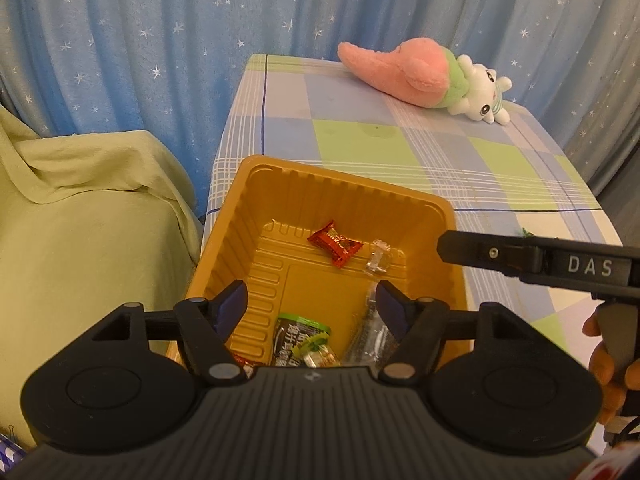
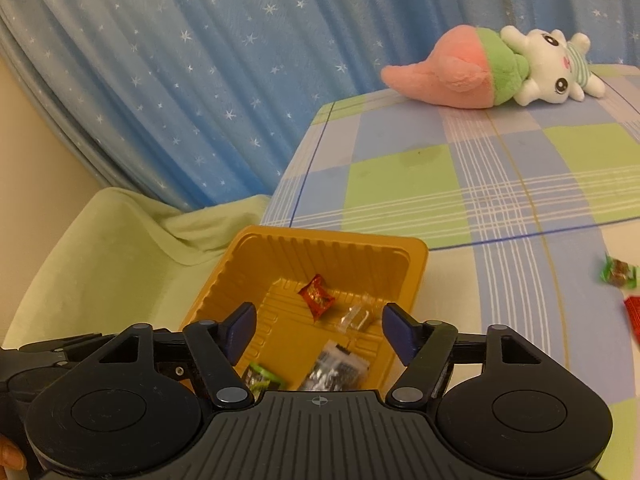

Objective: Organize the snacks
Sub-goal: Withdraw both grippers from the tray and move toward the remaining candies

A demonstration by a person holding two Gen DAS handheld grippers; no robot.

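An orange plastic tray point(image 1: 320, 188) point(image 2: 328, 246) sits at the table's near left corner. In it lie a red candy point(image 1: 335, 243) point(image 2: 316, 295), a clear wrapper point(image 1: 378, 258) point(image 2: 357, 317), a green-and-dark snack packet point(image 1: 298, 336) point(image 2: 260, 378) and a clear packet with dark contents point(image 1: 370, 334) point(image 2: 334, 372). My left gripper point(image 1: 312, 306) is open and empty above the tray's near part. My right gripper point(image 2: 318, 330) is open and empty over the tray; it shows from the side in the left wrist view point(image 1: 444, 246). A green-wrapped candy point(image 2: 618, 274) and a red packet point(image 2: 634, 316) lie on the table to the right.
The table has a blue-green checked cloth point(image 1: 440, 152) point(image 2: 480, 184). A pink and white plush toy point(image 1: 424, 76) point(image 2: 492, 68) lies at its far edge. A pale green covered seat point(image 1: 88, 216) point(image 2: 120, 240) stands left of the table. Blue starred curtains hang behind.
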